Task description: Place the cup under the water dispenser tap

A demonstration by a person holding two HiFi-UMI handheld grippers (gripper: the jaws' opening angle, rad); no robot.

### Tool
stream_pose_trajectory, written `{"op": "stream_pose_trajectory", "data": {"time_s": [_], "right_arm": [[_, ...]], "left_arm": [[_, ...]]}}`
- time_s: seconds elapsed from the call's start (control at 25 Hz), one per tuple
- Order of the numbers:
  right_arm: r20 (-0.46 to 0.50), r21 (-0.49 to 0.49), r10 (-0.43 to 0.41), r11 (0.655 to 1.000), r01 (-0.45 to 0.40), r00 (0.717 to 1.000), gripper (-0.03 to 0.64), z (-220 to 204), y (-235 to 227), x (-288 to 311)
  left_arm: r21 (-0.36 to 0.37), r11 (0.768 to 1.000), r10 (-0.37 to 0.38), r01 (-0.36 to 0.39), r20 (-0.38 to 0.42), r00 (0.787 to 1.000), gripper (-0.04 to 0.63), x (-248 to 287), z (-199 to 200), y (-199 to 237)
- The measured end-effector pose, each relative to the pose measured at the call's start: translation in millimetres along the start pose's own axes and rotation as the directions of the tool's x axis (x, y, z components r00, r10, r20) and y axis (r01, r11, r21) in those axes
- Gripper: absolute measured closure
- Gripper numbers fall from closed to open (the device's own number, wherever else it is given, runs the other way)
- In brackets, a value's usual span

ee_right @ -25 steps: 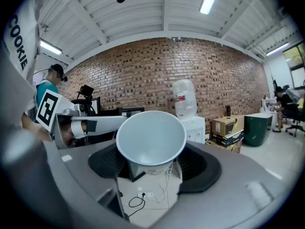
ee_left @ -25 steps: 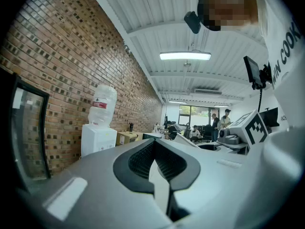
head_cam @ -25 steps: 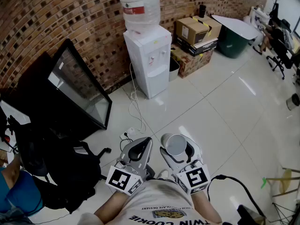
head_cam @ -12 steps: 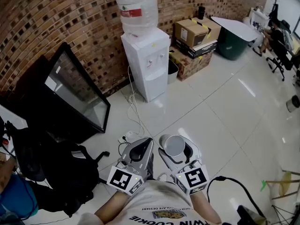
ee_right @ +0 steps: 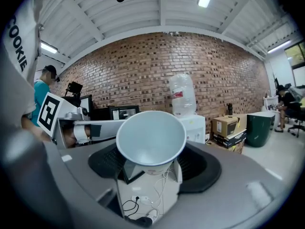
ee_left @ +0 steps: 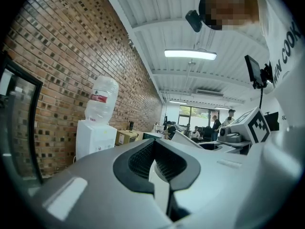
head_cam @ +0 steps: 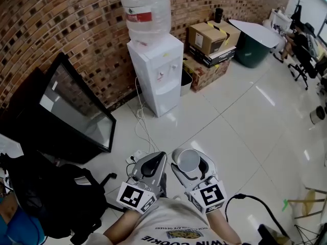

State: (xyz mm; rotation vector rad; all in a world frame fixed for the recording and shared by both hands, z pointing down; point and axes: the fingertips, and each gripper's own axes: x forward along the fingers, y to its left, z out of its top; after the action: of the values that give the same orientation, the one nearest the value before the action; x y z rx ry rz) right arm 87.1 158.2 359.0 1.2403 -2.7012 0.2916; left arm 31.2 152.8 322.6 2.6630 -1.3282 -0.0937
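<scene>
Walking closer now, the water dispenser (head_cam: 156, 70) is looming bigger at the far wall. The right gripper (head_cam: 190, 156) is clamping the cup (ee_right: 151, 137), and the left gripper (head_cam: 159, 156) is tagging along closed and empty. Still well short of the tap.

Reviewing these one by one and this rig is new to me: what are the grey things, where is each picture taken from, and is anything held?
There is no robot: a person holds a two-jaw gripper in each hand. The head view comes from a camera on the person's head, looking down at the tiled floor. The other two come from cameras on the grippers, looking along their jaws. The right gripper is closed on a white cup. The left gripper has its jaws together, empty. Against the brick wall stands a white water dispenser with a bottle on top, a black screen on one side, cardboard boxes on the other.
</scene>
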Motion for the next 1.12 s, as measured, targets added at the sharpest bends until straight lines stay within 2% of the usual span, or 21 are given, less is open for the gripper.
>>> {"op": "stream_pose_trajectory", "data": {"time_s": [0.32,1.12], "right_arm": [[-0.030,0.000,0.015,1.000,-0.015,0.999,0.284,13.6,-22.9,67.8],[-0.086,-0.055,-0.046,0.998,0.042,0.995,0.284,69.0,-68.4,225.9]], "left_arm": [[-0.025,1.000,0.013,-0.014,-0.015,1.000,0.604,40.3,4.8,63.7],[-0.065,0.996,-0.054,0.053,-0.020,0.998,0.604,130.5,36.3,210.8]]}}
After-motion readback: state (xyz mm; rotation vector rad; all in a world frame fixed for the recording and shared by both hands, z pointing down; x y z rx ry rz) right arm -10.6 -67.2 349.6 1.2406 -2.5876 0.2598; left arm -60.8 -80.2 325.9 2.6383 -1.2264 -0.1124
